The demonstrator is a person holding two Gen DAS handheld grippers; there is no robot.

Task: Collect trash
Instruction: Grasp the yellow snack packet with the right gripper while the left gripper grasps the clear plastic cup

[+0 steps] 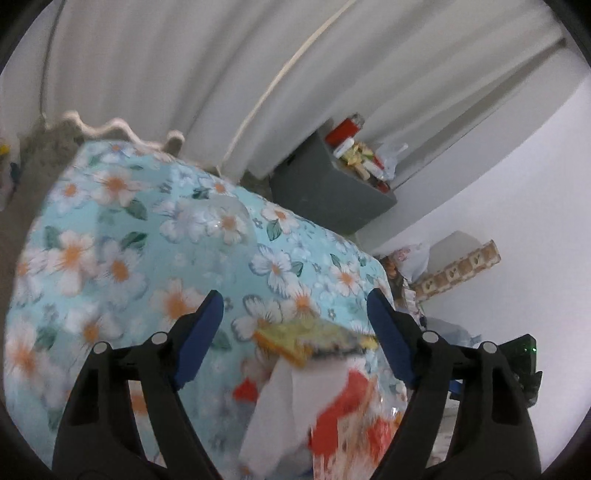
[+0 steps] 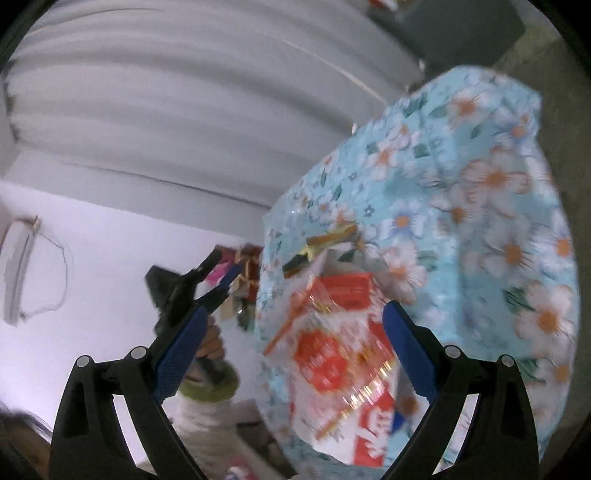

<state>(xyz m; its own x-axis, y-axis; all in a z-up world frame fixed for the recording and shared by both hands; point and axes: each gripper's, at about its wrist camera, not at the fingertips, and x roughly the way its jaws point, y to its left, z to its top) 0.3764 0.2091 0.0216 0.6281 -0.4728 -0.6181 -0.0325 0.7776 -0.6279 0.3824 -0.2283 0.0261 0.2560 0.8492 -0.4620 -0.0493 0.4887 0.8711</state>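
A table under a light-blue flowered cloth (image 1: 122, 266) carries a blurred heap of trash at its near corner. In the heap are a yellow wrapper (image 1: 314, 338), a white tissue (image 1: 280, 410) and red-and-white wrappers (image 1: 351, 417). My left gripper (image 1: 293, 299) is open just above the heap, with the yellow wrapper lying between its blue pads untouched. In the right wrist view the red-and-white wrappers (image 2: 332, 339) and a gold wrapper (image 2: 332, 236) lie ahead of my right gripper (image 2: 295, 310), which is open and holds nothing. The left gripper (image 2: 225, 266) shows there, held in a hand (image 2: 212, 339).
A grey bin (image 1: 325, 192) holding several pieces of trash (image 1: 362, 155) stands behind the table by the white curtain (image 1: 184, 66). A clear plastic piece (image 1: 221, 218) lies mid-table. Cluttered items (image 1: 443, 266) sit against the white wall at right. The bin's corner (image 2: 461, 22) shows at the top.
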